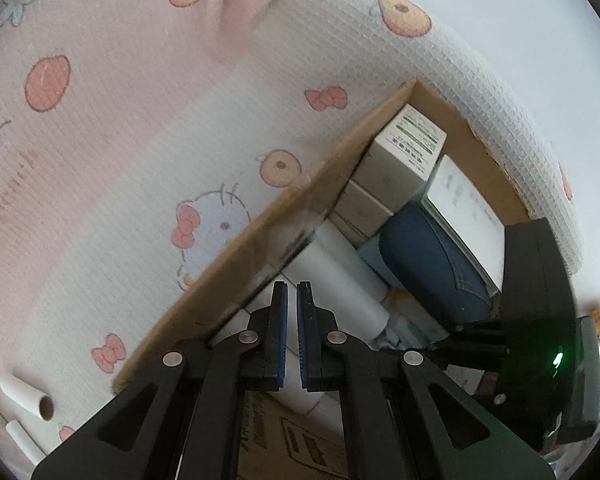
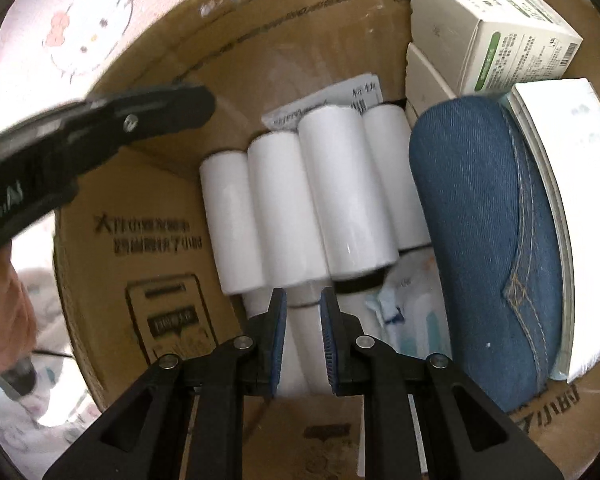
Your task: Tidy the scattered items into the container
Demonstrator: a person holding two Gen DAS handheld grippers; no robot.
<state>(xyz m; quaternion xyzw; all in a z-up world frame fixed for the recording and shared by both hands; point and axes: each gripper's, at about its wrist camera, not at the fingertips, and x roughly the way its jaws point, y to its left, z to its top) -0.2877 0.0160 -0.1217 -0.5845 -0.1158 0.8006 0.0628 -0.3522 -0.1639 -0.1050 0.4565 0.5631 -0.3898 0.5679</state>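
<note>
A cardboard box (image 2: 156, 208) holds several white rolls (image 2: 340, 192), a blue denim case (image 2: 484, 232), white cartons (image 2: 496, 24) and a white packet (image 2: 572, 184). My right gripper (image 2: 303, 296) is over the box, jaws a little apart around a thin white roll (image 2: 300, 344) that lies between them; whether they grip it is unclear. My left gripper (image 1: 292, 290) is shut and empty, just above the box's near wall (image 1: 236, 248). Two white rolls (image 1: 28, 396) lie on the patterned mat (image 1: 132, 128) outside the box.
The other gripper's black body (image 1: 540, 320) hangs over the box at the right of the left wrist view. The left gripper's arm (image 2: 100, 124) crosses the box's left wall. A person's hand (image 2: 8, 312) shows at the left edge.
</note>
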